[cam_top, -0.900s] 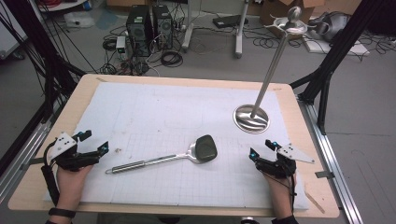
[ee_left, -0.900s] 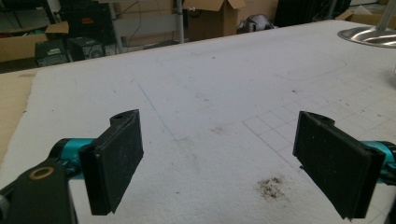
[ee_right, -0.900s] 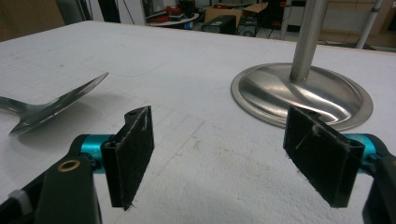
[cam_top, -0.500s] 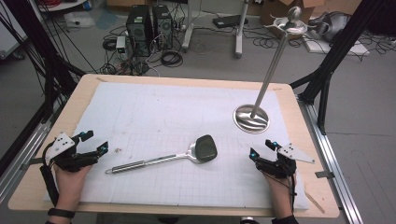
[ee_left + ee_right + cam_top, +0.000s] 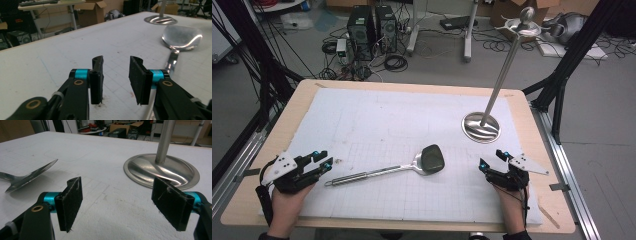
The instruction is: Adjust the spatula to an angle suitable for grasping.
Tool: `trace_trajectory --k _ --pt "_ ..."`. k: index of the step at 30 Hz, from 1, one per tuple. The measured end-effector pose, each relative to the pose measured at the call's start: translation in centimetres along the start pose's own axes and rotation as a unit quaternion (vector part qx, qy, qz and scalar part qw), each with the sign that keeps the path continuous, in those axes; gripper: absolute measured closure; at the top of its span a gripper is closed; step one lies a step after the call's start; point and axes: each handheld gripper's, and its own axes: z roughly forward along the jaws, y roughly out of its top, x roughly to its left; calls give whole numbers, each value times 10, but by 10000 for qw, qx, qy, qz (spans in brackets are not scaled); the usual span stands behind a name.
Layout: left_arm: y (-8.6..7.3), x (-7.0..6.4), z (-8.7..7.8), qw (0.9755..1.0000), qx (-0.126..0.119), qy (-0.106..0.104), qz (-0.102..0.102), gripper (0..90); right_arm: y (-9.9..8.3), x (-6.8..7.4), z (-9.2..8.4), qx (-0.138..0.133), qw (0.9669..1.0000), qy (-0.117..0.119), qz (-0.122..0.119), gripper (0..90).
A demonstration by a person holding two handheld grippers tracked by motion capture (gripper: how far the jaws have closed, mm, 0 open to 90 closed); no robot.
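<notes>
A metal spatula [image 5: 432, 157] lies flat on the white mat, its dark blade toward the middle and its handle pointing at my left gripper [image 5: 322, 159]. That gripper rests at the mat's left front, open, with nothing between its jaws. In the left gripper view [image 5: 116, 75] the spatula blade [image 5: 181, 37] lies ahead to the right, and the handle runs down beside the right-hand jaw. My right gripper [image 5: 492, 158] sits at the right front, open wide and empty. In the right gripper view [image 5: 117, 202] the spatula [image 5: 32, 176] is off to the left.
A steel stand [image 5: 482, 126] with a round base and a tall slanted pole rises just beyond my right gripper; its base [image 5: 162, 171] is close ahead in the right gripper view. The wooden table [image 5: 557, 220] ends near both hands. Cables and computers lie on the floor behind.
</notes>
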Motion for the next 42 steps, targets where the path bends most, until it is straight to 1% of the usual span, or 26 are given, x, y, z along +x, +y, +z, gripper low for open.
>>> trace_trajectory --k 3,5,6,9,11,13,16,17,18,19,21,22,23,24,25,27,28,29,31,32,34,35,37,38,39,42 --pt "1 -9 -1 9996 81 -253 -74 732 0 0 0 -3 10000 0 0 244" --pt "1 -15 -1 9991 160 -396 -79 771 0 0 0 2 10000 -5 -3 245" --pt "1 -18 -1 9985 183 -509 -63 785 0 0 0 2 10000 -3 -3 245" --pt "1 -26 0 9959 337 -840 -9 850 0 0 0 2 10000 -8 -12 249" --pt "1 -30 1 9938 434 -1024 6 871 0 0 0 10 10000 -1 3 250" --pt "0 -34 1 9919 555 -1146 27 886 0 0 0 2 10000 -4 -6 249" --pt "-2 -37 3 9898 735 -1222 -4 895 0 0 0 2 10000 -6 -9 250" --pt "-2 -37 3 9898 735 -1222 -4 896 0 0 0 2 10000 -6 -9 250" --pt "-4 -39 5 9874 877 -1317 -16 896 0 0 0 1 10000 -7 -12 251" --pt "-4 -40 7 9857 950 -1391 -40 896 0 0 0 2 10000 -5 -7 251" --pt "-4 -41 10 9825 1108 -1498 -1 897 0 0 0 2 10000 -4 -9 252" --pt "-5 -41 11 9808 1221 -1519 41 897 0 0 0 5 10000 -3 -7 254" --pt "-5 -41 11 9808 1221 -1519 41 897 0 1 0 19 10000 5 17 255" --pt "-6 -41 15 9781 1407 -1531 25 897 0 1 0 19 10000 7 18 255" --pt "-7 -40 17 9765 1530 -1517 49 897 0 0 0 13 10000 8 8 256" --pt "-9 -40 20 9752 1625 -1502 83 897 0 0 0 12 10000 3 8 256" --pt "-9 -40 20 9752 1625 -1502 83 898 0 0 0 12 10000 3 8 256" --pt "-10 -40 23 9734 1778 -1437 149 898 0 1 0 17 10000 5 11 256" --pt "-11 -40 26 9712 1925 -1394 153 898 0 0 0 2 10000 12 -11 256" --pt "-11 -40 26 9712 1925 -1394 153 898 0 0 0 2 10000 12 -11 256" --pt "-12 -39 30 9696 2069 -1285 236 897 0 0 0 5 10000 15 -6 257" --pt "-12 -39 31 9700 2055 -1278 213 898 0 1 0 15 10000 10 11 257" --pt "-11 -38 33 9702 2096 -1187 265 897 0 0 0 5 10000 16 -6 257" --pt "-10 -37 34 9699 2113 -1175 279 898 0 0 0 1 10000 14 -9 257" --pt "-10 -37 35 9702 2116 -1153 245 898 0 0 0 0 10000 15 -12 257" --pt "-8 -35 37 9697 2178 -1072 276 898 0 0 1 -10 10000 23 -20 258"
